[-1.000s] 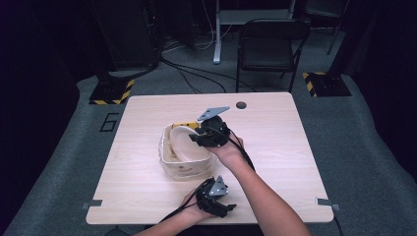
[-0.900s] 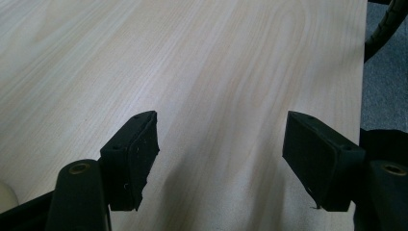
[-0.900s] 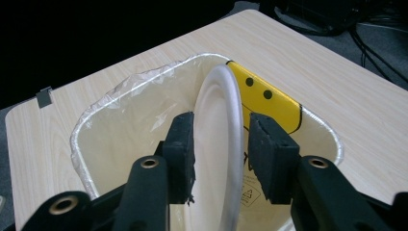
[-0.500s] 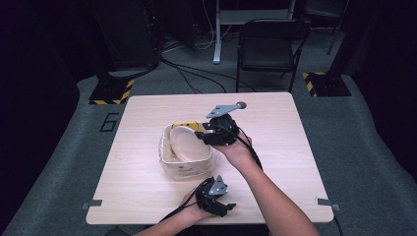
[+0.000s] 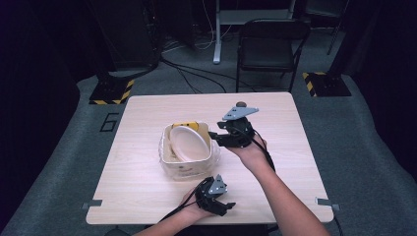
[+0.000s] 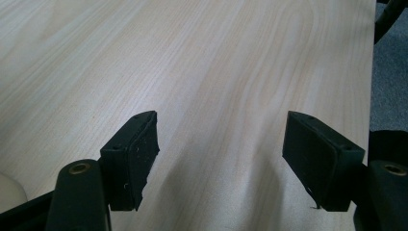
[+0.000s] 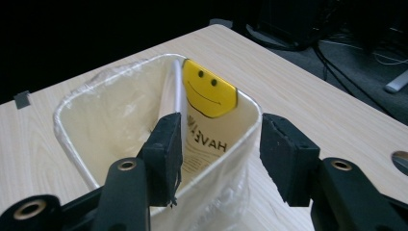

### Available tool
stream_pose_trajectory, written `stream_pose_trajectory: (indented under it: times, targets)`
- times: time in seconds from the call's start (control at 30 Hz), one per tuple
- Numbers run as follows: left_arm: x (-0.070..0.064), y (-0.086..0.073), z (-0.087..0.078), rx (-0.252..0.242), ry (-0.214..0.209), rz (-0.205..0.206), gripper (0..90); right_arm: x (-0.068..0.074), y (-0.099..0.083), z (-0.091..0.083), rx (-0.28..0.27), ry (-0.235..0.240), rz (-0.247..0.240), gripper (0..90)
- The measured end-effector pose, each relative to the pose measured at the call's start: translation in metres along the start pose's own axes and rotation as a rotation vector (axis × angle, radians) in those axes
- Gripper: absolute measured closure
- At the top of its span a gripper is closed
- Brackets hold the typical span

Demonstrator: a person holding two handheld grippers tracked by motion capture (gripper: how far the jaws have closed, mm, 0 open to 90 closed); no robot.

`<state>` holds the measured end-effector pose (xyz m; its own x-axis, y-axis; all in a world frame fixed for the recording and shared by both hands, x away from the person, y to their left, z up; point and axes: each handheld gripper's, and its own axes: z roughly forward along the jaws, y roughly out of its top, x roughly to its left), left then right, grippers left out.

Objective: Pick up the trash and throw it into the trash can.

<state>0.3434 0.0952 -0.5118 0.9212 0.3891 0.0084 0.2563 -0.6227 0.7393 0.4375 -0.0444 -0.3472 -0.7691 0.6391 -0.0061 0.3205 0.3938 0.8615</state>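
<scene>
High view: the right hand-held gripper [image 5: 220, 137] sits at the tub's [image 5: 167, 164] right wall, nearer than the left hand-held gripper [image 5: 225, 204], jaws wide

Right gripper view: its spread jaws straddle that wall, the plate [image 7: 177, 86] upright just ahead

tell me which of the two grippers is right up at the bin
The right gripper, its open jaws straddling the bin's rim beside the white plate. The left gripper hovers open over bare table, apart from the bin.

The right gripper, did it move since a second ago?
Yes. The right gripper has slid away from the beige bin toward the table's right edge, so it now hangs just beside the bin's right wall.
</scene>
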Motion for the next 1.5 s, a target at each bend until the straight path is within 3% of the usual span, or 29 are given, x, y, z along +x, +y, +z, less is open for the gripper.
stream_pose_trajectory:
  times: [0.47,0.77,0.93,1.5]
  targets:
    - [0.001,0.000,0.001,0.019,-0.002,-0.002,27.8,-0.021,-0.042,-0.021,-0.004,-0.067,0.008,46.6]
    - [0.000,-0.001,0.002,0.014,-0.003,-0.006,27.8,-0.025,-0.066,-0.028,-0.010,-0.101,0.024,45.0]
    - [0.001,-0.001,0.002,0.016,-0.004,-0.007,27.8,-0.026,-0.083,-0.028,-0.001,-0.133,0.005,44.7]
    - [0.002,-0.001,0.003,0.023,-0.001,-0.009,27.8,-0.033,-0.136,-0.029,0.011,-0.189,0.093,44.3]
